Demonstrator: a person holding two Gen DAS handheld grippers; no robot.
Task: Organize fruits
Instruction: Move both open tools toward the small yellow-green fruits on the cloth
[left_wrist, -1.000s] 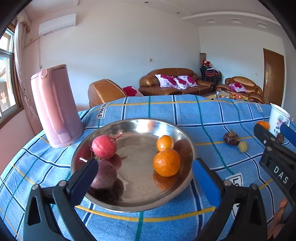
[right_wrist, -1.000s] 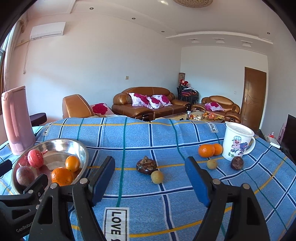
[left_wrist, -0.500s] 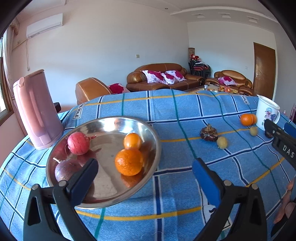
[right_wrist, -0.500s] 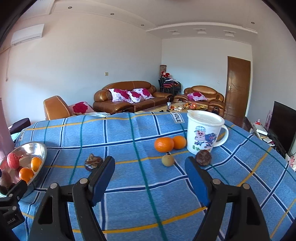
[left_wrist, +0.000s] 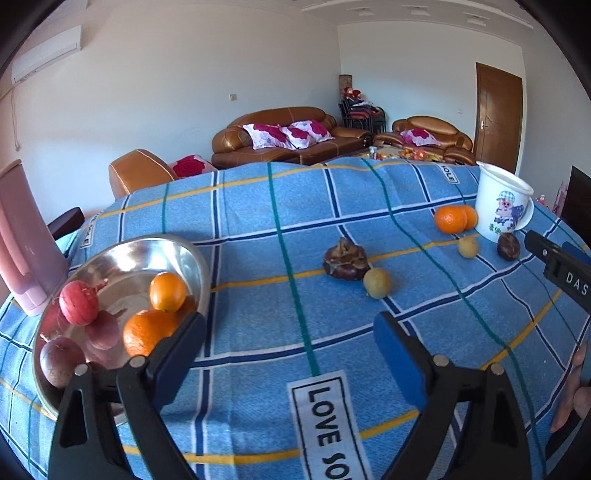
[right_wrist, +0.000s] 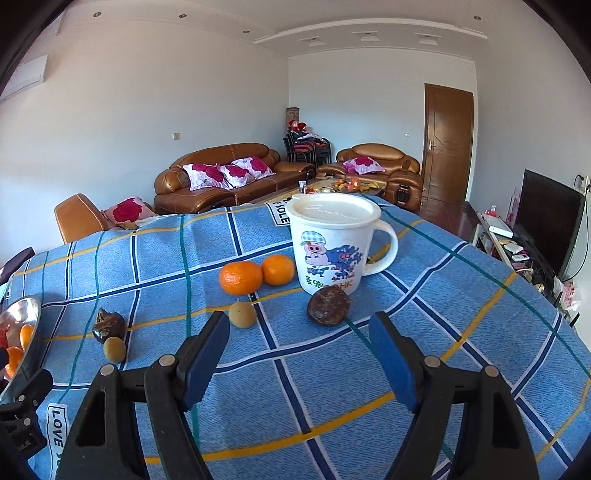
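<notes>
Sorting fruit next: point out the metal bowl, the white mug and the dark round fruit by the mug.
metal bowl (left_wrist: 192, 258), left wrist view, far rim
white mug (right_wrist: 334, 236), right wrist view, front wall
dark round fruit (right_wrist: 328, 305), right wrist view, its middle

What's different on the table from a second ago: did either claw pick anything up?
No pickup. Both claws swung right, away from the steel bowl toward the loose fruit by the mug. The left claw is closing slightly with nothing between its jaws; the right claw stays open and empty, now facing the dark round fruit. Bowl contents and loose fruit have not moved.
</notes>
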